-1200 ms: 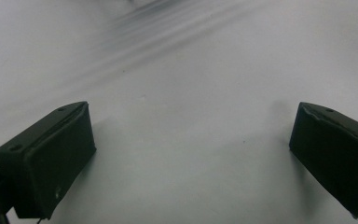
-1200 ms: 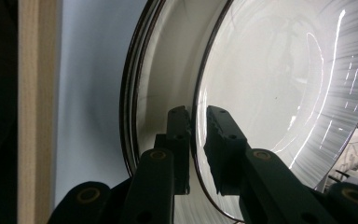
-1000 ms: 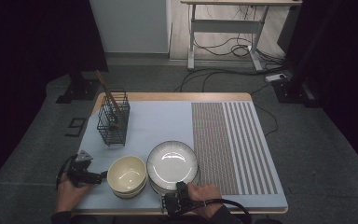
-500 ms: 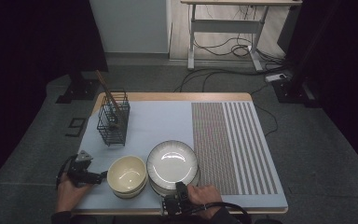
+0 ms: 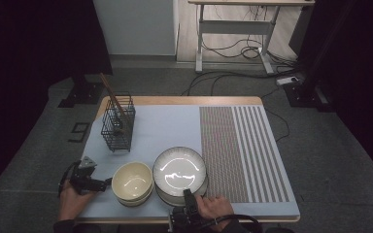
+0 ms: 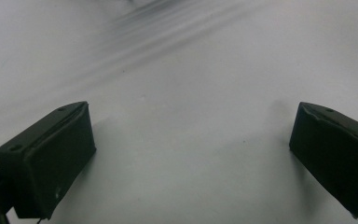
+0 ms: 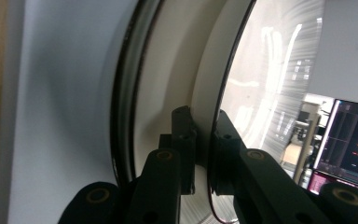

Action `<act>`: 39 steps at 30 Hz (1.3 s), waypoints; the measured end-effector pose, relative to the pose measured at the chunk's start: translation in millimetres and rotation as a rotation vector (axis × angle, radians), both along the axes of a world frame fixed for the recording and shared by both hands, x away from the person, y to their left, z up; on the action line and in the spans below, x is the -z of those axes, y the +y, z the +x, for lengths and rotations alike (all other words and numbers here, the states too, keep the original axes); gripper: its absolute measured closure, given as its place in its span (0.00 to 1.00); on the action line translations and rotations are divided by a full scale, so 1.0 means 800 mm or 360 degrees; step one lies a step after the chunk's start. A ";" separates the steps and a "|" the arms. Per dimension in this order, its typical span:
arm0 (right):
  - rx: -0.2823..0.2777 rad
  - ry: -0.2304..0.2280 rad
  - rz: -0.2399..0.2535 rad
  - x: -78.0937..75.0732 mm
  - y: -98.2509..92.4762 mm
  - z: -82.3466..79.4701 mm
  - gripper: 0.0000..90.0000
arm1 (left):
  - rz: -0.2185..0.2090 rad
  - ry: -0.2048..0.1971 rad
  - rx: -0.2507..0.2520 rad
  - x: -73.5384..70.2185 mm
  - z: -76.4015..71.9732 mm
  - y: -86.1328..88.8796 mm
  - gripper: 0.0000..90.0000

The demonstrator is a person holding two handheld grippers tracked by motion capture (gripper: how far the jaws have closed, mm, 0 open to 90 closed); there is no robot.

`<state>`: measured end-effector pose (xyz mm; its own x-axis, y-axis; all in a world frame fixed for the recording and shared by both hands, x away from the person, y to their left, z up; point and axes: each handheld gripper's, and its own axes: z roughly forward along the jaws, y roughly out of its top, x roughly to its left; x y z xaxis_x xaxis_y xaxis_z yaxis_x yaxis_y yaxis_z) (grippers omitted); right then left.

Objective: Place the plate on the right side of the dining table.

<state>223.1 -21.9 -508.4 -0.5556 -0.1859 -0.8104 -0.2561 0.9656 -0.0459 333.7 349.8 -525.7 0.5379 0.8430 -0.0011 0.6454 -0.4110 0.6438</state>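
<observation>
High view: we look from above the person's side, forward and down, far enough to take in the whole table, the floor around it and a desk frame beyond.

Left gripper view: we ride on the left gripper and look along its two black fingers, very near the pale table cover; its far part is blurred.

Right gripper view: we ride on the right gripper, turned on its side, close against the rim of the top plate.

Shared: the high view and the right gripper view both show that plate at the table's near edge; the high view and the left gripper view both show the pale cover.
</observation>
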 end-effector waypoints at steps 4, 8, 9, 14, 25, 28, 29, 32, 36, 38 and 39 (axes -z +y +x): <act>-0.0004 -0.0027 0.0023 -0.003 -0.002 -0.005 0.91 | 0.0000 0.0000 0.0000 0.000 0.000 0.000 0.00; 0.0005 -0.0032 0.0028 -0.006 -0.003 -0.008 0.90 | 0.0001 -0.0002 0.0000 0.000 0.000 0.000 0.00; 0.0000 -0.0037 0.0029 -0.007 -0.003 -0.008 0.90 | 0.0001 -0.0002 0.0000 0.000 0.000 0.000 0.00; -0.0007 -0.0068 0.0032 -0.011 -0.004 -0.008 0.89 | 0.0001 -0.0002 0.0000 0.000 0.000 0.000 0.00; 0.0056 -0.0139 0.0059 -0.018 -0.012 -0.002 0.89 | 0.0000 -0.0004 -0.0001 0.000 0.000 0.000 0.00; 0.0076 -0.0146 0.0057 -0.020 -0.015 0.001 0.88 | 0.0001 -0.0004 -0.0001 0.000 0.000 0.000 0.00; 0.0096 -0.0146 0.0045 -0.022 -0.017 0.002 0.88 | 0.0001 -0.0004 -0.0001 0.000 0.000 0.000 0.00; 0.0113 -0.0168 0.0056 -0.020 -0.023 0.007 0.88 | 0.0001 -0.0004 -0.0001 0.000 0.000 0.000 0.00; 0.0152 -0.0187 0.0043 -0.020 -0.030 0.014 0.88 | 0.0001 -0.0004 -0.0001 0.000 0.000 0.000 0.00; 0.0168 -0.0200 0.0043 -0.020 -0.034 0.018 0.88 | 0.0001 -0.0003 0.0000 0.000 0.000 0.000 0.00; 0.0174 -0.0207 0.0036 -0.021 -0.037 0.020 0.88 | 0.0001 -0.0002 0.0000 0.000 0.000 0.000 0.00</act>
<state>238.9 -51.2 -491.9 -0.4618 -0.1110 -0.8800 -0.1427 0.9885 -0.0498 333.6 349.7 -525.7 0.5379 0.8430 0.0004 0.6445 -0.4115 0.6444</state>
